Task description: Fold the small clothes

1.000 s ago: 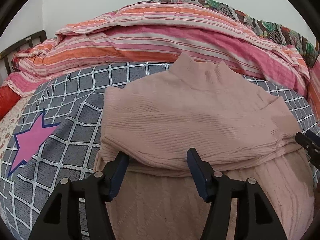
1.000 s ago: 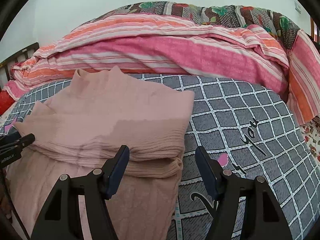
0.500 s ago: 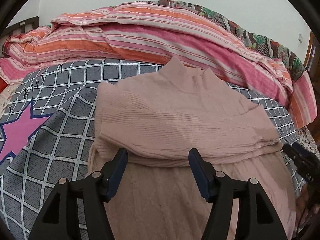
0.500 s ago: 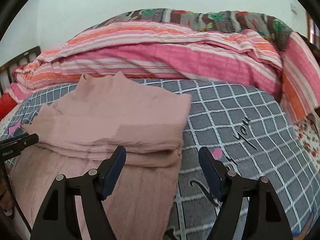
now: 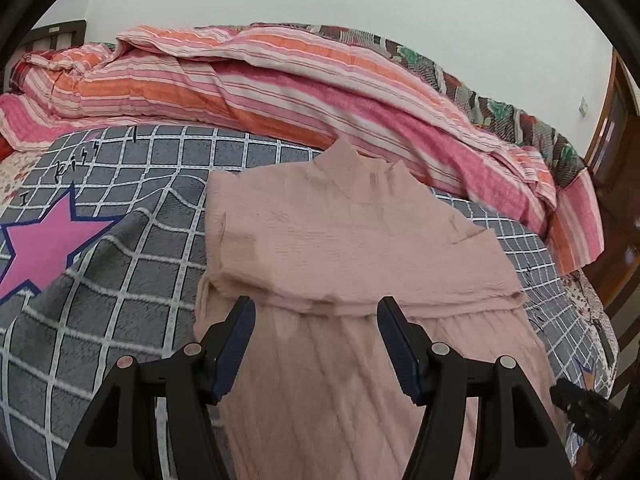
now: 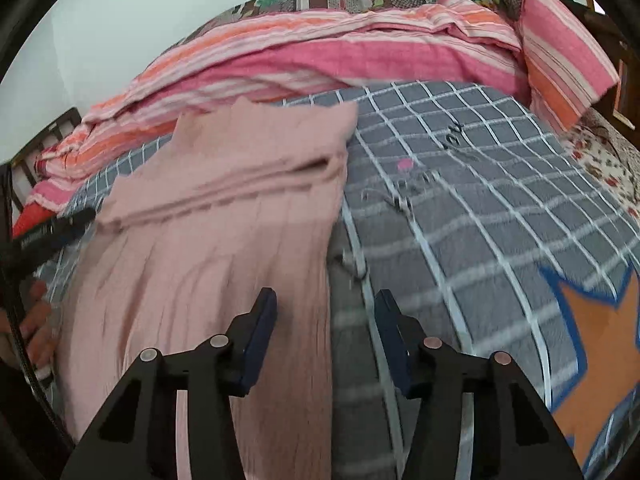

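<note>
The grey checked blanket (image 6: 480, 208) lay bare to the right of the pink sweater (image 5: 352, 240), giving open room for a gripper on that side. On the left, blanket around the pink star (image 5: 44, 240) was likewise free. A heaped striped quilt (image 5: 280, 92) blocked the far side, close behind the sweater's collar.

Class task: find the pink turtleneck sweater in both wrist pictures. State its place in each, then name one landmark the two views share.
Left wrist view: the pink sweater fills the centre, collar at the far end, running down between the open left gripper.
Right wrist view: the sweater lies left of centre; the open right gripper straddles its right edge.
Shared landmark: the striped pink-and-orange quilt bunched behind the collar.
</note>
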The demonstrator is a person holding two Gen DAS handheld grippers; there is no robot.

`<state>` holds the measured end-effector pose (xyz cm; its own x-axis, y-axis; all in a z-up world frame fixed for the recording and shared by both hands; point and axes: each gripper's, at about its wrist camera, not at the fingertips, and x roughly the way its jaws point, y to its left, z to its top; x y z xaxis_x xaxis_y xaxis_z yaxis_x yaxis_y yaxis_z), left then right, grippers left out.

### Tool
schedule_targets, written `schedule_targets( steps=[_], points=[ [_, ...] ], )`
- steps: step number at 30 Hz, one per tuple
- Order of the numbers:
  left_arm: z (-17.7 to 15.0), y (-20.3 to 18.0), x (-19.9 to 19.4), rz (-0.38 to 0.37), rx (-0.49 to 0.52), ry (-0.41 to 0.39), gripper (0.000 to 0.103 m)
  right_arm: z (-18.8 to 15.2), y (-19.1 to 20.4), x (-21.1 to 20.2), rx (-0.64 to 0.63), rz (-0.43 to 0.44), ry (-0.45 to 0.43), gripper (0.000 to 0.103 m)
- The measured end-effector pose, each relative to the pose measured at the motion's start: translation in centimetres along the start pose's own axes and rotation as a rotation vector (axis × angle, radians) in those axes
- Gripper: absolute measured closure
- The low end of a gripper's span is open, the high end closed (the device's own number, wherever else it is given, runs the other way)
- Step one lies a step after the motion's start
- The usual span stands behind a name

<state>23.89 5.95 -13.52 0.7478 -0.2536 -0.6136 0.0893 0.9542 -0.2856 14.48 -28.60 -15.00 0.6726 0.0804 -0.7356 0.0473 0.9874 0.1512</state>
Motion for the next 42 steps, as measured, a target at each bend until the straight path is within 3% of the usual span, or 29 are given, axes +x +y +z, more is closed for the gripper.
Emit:
schedule_targets(
  steps=[4,11,18,27,36,42],
  points=[
    [-2.0,0.6,-2.1,-0.022,0.007,-0.018,0.042,-2.1,0.2,-1.7,0.006,0.052,0.006,0.052],
    [-5.9,3.4,-6.3,-0.052,-0.071,-0.04,0.042,-6.0,1.0,-3.1,-0.034,0.106,0.012,0.053],
    [-10.0,4.2,-9.1,-0.128,-0.111,0.006,0.042,-7.1,1.2,-3.8,-0.05,0.139,0.006,0.058],
    [-15.0,2.5,-10.4,-0.18,-0.07,0.101,0.044,-8.6,-0.6,-4.4,0.006,0.218,0.015,0.063],
    [-15.6,1.5,-9.0,-0.237,-0.099,0.153,0.06,-9.1,-0.5,-4.4,0.015,0.246,0.017,0.076],
    [-16.8,1.7,-8.8,-0.311,-0.151,0.199,0.064,-9.5,-0.2,-4.2,0.006,0.281,0.04,0.077]
  ],
)
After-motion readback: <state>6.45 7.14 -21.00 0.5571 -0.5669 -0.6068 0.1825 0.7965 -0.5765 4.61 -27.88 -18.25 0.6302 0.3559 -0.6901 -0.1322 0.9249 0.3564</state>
